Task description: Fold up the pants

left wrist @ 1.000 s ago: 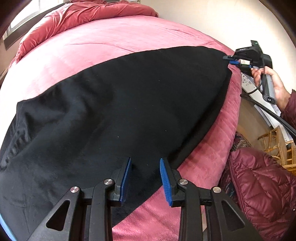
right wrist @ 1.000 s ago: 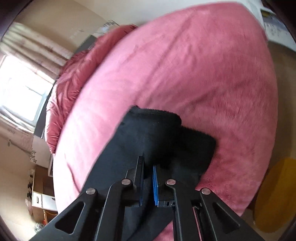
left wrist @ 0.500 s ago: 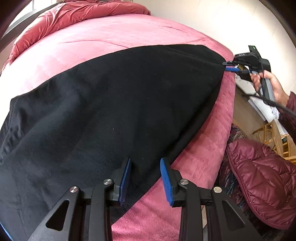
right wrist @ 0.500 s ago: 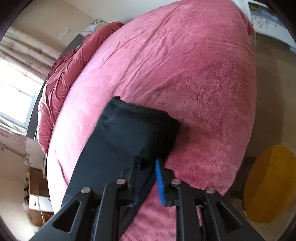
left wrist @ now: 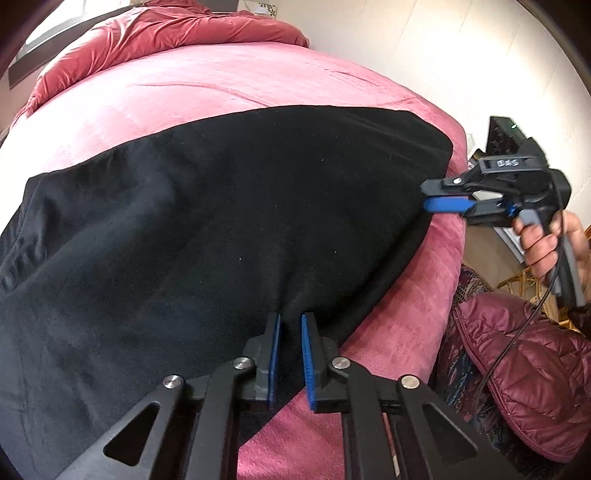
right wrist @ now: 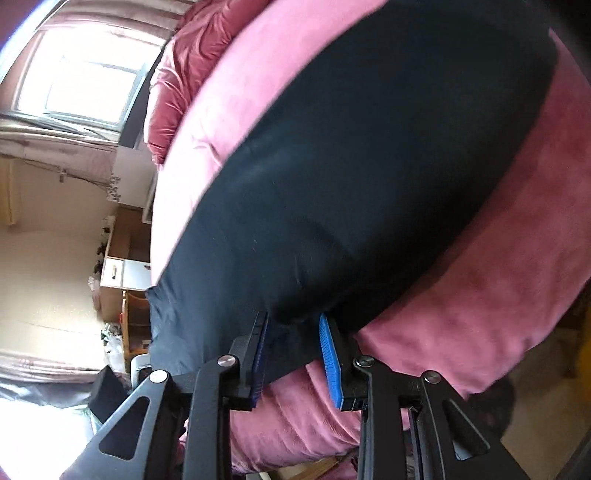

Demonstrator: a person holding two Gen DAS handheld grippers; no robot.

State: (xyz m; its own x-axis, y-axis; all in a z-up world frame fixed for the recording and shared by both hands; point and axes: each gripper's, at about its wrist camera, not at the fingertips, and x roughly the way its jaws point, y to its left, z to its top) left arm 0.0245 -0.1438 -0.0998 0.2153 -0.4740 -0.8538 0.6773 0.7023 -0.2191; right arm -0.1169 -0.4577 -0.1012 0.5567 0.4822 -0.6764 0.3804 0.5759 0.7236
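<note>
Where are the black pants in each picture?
Left wrist view: the pants spread across the middle, over the pink bed.
Right wrist view: the pants run from upper right to lower middle.
Shared landmark: the red duvet at the bed's far end.

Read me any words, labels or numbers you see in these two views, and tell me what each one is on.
"D45", roughly, in pale handwriting on top of the right claw body in the left wrist view; the characters are smeared, so the reading is unsure.
Nothing readable on the pants, the bed or the jacket.
Right wrist view: no text.
</note>
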